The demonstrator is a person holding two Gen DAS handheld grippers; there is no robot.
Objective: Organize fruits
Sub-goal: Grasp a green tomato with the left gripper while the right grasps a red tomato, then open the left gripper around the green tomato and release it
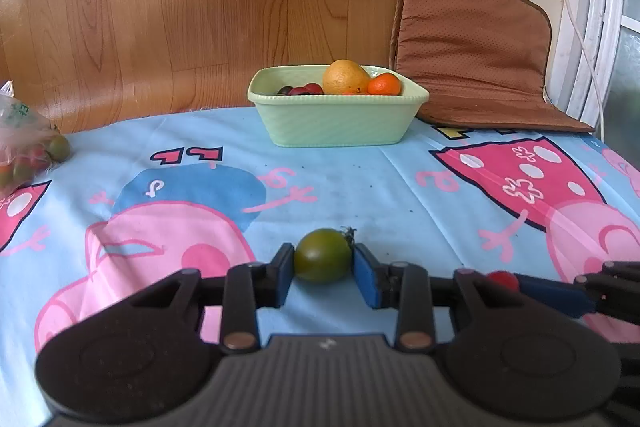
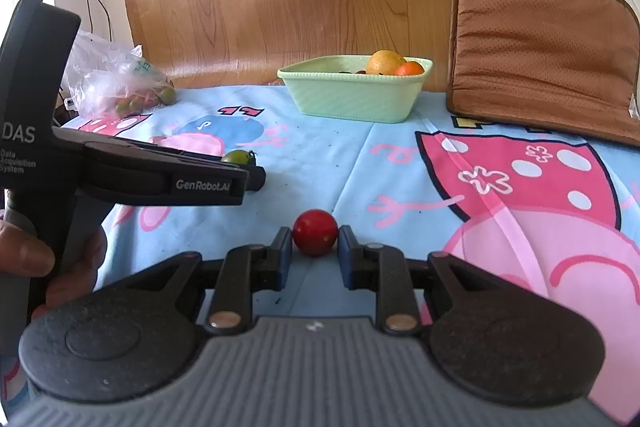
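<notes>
**Two small tomatoes pinched, one in each tool**

My left tool (image 1: pixel 324 265) was clamped on a green tomato (image 1: pixel 323 255) resting on the cartoon-print cloth (image 1: pixel 400 187) over the desk. My right tool (image 2: pixel 314 251) was clamped on a red tomato (image 2: pixel 315 231), also down on the cloth. A green basket (image 1: pixel 332 123) holding fruit sat well beyond both. I judged both tomatoes light, smooth and easily bruised, best held gently across their widest part.

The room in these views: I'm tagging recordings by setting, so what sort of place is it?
Probably a home, not a lab: a table under a cartoon pig tablecloth, a green fruit basin, a brown seat cushion leaning by the wall, and a plastic bag of tomatoes.
</notes>
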